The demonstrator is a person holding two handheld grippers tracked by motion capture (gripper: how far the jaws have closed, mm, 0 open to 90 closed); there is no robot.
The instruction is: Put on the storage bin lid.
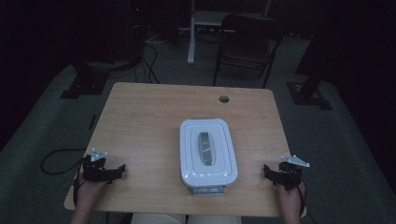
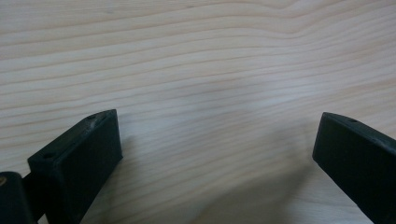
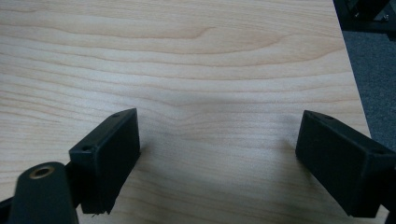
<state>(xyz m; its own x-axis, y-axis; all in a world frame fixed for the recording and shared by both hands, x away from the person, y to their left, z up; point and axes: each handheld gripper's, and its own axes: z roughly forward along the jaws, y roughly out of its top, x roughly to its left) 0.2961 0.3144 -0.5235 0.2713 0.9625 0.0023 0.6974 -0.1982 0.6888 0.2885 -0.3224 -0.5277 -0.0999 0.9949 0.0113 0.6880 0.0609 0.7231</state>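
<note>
A white lidded container [image 1: 208,152] with a grey handle on its lid lies at the middle of the wooden table [image 1: 149,116], toward the near edge. My left gripper [image 1: 108,171] rests on the table at the near left, well apart from the container. In the left gripper view it [image 2: 217,128] stands open over bare wood. My right gripper [image 1: 276,173] rests at the near right, also apart from the container. In the right gripper view it [image 3: 219,126] is open with nothing between its jaws.
A small round hole [image 1: 224,99] sits near the table's far edge. Beyond the table stand a dark folding chair [image 1: 247,42] and a white stand [image 1: 192,32]. The table's right edge and grey floor [image 3: 373,70] appear in the right gripper view.
</note>
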